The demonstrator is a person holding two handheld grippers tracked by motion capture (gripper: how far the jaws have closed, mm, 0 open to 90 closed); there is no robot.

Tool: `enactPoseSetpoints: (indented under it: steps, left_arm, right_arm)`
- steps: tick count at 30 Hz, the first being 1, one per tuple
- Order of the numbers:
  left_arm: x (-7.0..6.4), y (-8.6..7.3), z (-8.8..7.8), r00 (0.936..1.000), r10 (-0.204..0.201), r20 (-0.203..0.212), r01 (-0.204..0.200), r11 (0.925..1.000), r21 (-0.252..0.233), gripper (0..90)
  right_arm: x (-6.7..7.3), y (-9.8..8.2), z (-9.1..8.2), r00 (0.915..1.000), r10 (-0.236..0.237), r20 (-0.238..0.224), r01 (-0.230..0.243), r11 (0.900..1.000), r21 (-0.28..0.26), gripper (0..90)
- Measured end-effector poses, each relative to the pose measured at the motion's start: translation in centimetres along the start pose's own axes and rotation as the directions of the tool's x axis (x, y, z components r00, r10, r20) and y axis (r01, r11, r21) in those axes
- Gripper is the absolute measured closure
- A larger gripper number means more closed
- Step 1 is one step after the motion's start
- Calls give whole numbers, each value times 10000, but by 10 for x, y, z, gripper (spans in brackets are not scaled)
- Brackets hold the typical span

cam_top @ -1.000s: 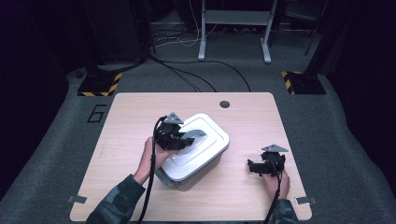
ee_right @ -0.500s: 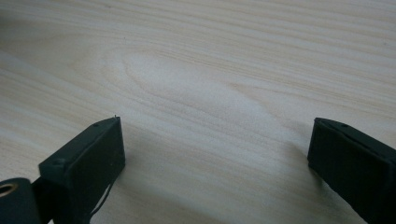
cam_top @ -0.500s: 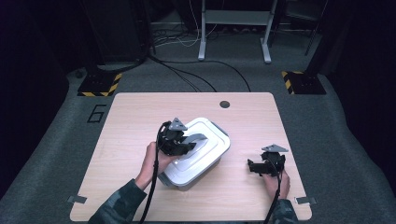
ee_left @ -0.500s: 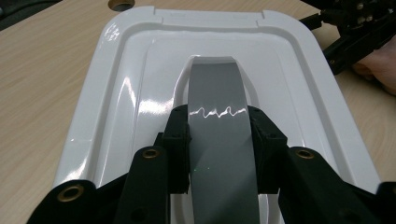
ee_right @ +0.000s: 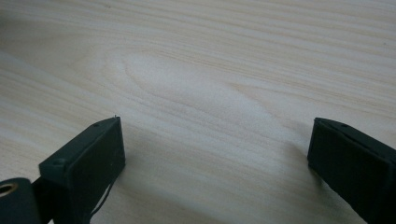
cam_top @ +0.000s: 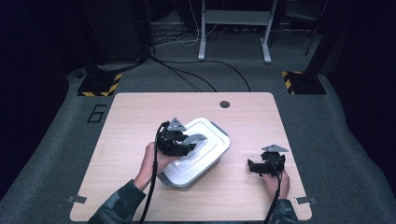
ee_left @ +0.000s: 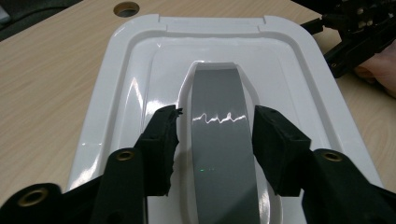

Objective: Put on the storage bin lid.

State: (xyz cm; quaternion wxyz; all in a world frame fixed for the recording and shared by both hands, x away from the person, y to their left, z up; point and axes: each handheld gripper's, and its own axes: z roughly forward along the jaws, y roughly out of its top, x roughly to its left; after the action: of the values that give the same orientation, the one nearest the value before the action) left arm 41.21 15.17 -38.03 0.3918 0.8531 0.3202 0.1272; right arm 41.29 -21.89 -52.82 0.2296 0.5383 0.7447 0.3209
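The left tool (cam_top: 180,142) sat over the white rectangular plastic storage box (cam_top: 198,156) near the middle of the pale wooden tabletop (cam_top: 135,112), its black jaws having just been opening around the box's grey curved carrying handle (ee_left: 219,140). In the left gripper view the handle lay flat in its recess on the white lid (ee_left: 140,79), running between the two pads with a sliver of daylight on each side, so the tool was no longer pinching it. A second earlier the box had sat a little farther toward the far side of the tabletop; now it rested slightly nearer the person and at a steeper angle. Released like this, the box looked set down in its new spot, the carry apparently over. The right tool (cam_top: 262,167) rested on the bare wood off to the right, well apart from the box, jaws spread wide with nothing between them.
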Motion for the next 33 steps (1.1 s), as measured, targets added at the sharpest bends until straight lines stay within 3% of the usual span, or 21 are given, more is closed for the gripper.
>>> enactPoseSetpoints:
  steps: [15, 21, 33]
  left_arm:
    - [11, 3, -30, 9998, -25, -217, 11, 9979, -645, 237]
    - [20, 1, -46, 9986, -184, -486, 139, 9956, -923, 184]
    - [42, -8, -71, 9936, -484, -1024, 380, 9941, -1016, 99]
  right_arm:
    - [0, 0, 0, 10000, 7, -3, -7, 10000, 1, 33]
    - [0, 0, 0, 10000, 6, -1, -6, 10000, -3, 33]
    - [0, 0, 0, 10000, 7, 5, -7, 10000, -6, 33]
